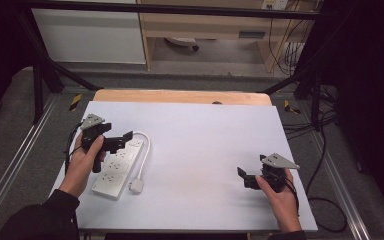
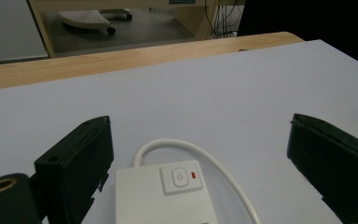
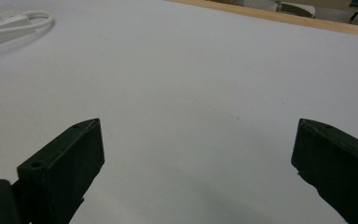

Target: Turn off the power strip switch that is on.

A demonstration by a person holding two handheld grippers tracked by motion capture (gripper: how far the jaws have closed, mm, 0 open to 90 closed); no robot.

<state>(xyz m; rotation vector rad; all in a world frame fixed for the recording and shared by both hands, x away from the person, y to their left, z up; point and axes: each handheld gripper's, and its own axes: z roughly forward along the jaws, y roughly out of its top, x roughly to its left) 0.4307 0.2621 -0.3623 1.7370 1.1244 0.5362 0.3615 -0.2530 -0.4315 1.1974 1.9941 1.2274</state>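
1. High view: I am looking at a white power strip [image 1: 117, 169] lying near the left edge of the tabletop [image 1: 205, 150], its long body running from the near-left corner toward the middle. Its short cable [image 1: 144, 150] is looping off the far end and curving back down the strip's right side to the plug [image 1: 136, 186] — everything is sitting flat, so the switch end is facing up and open to a press.

2. I am holding the left gripper [image 1: 122, 140] over the far end of the strip, jaws spread apart and clamped on nothing. In the left gripper view the switch [image 2: 181, 177] with its small red mark is sitting between the two black jaws, just ahead of them; I judge I am lining up on that button or on the strip's end, though I cannot tell whether a jaw is touching the casing.

3. The left hand [image 1: 85, 162] is wrapping the handle from the near-left side, forearm coming in over the near edge, wrist angling the tool toward the middle of the tabletop.

4. I am keeping the right gripper [image 1: 245, 176] well apart from the strip, near the right edge — jaws also spread, nothing between them. In the right gripper view bare tabletop is lying ahead, the strip at the far upper left. The right hand [image 1: 275, 192] is resting low by the near-right corner, seemingly waiting.
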